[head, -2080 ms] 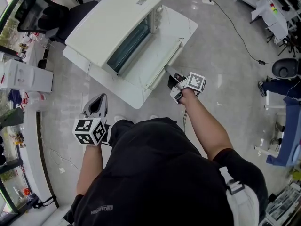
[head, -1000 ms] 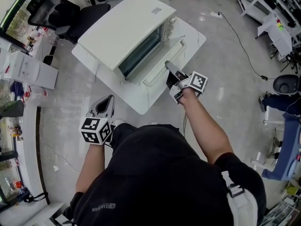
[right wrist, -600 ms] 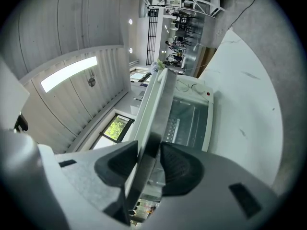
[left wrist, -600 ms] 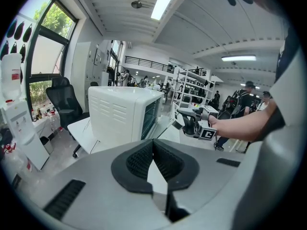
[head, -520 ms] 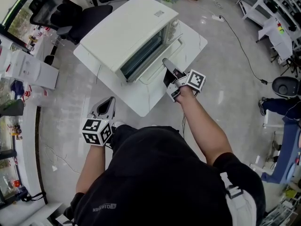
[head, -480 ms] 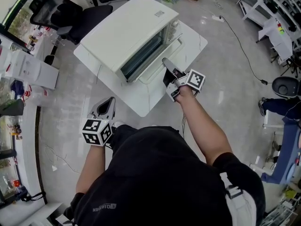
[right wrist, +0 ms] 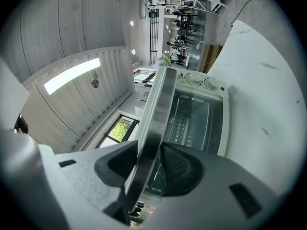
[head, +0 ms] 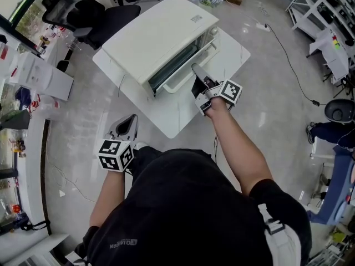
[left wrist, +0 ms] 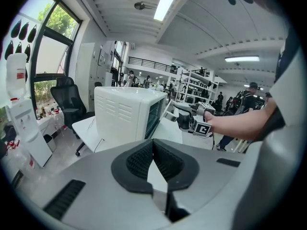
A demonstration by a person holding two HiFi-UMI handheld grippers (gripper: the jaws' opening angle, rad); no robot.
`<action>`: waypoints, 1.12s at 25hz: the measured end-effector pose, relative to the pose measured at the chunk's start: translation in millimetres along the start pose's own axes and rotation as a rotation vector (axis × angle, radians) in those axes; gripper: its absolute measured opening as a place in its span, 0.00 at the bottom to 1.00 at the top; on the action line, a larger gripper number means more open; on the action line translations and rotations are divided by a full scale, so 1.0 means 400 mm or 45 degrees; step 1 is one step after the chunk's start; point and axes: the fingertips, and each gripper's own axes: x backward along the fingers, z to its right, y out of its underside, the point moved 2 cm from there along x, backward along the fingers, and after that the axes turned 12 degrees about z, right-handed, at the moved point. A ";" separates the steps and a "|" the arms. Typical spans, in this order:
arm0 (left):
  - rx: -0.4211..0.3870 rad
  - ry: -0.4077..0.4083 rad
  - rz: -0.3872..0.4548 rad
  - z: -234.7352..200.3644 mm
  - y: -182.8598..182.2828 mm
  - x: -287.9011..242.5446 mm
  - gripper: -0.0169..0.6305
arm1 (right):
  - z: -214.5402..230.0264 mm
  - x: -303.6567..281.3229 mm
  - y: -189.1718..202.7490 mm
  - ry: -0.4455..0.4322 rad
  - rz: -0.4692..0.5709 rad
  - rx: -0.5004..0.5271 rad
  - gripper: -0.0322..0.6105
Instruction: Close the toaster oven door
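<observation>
The toaster oven door (head: 178, 79), half-raised and not yet shut, is being pinched by the right tool (head: 195, 71); the left tool (left wrist: 153, 145) is being held pressed together, empty.

The toaster oven (head: 166, 35) sits on the table (head: 176, 114), chair (head: 83, 10) behind it

White bench (head: 183, 121) with faint grey veining, set corner-on upon a glossy pale floor (head: 266, 110). Directly on it a cream toaster oven (head: 166, 35), placed toward the far left part of the top with its back close to that edge, door (head: 189, 75) part-way up and tilted over the strip of bench in front. Thin dark cord (head: 120, 86) over the left edge of the bench; black office chair (head: 83, 10) on the floor just beyond the far corner.
</observation>
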 end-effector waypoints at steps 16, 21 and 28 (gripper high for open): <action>-0.001 -0.064 0.034 -0.028 -0.009 0.047 0.03 | -0.010 -0.057 0.012 0.010 -0.020 -0.032 0.28; 0.009 -0.067 0.031 -0.044 -0.009 0.055 0.03 | -0.017 -0.090 0.019 0.030 -0.040 -0.029 0.28; 0.011 -0.049 0.043 -0.046 -0.014 0.056 0.03 | -0.022 -0.106 0.027 0.045 -0.047 -0.029 0.28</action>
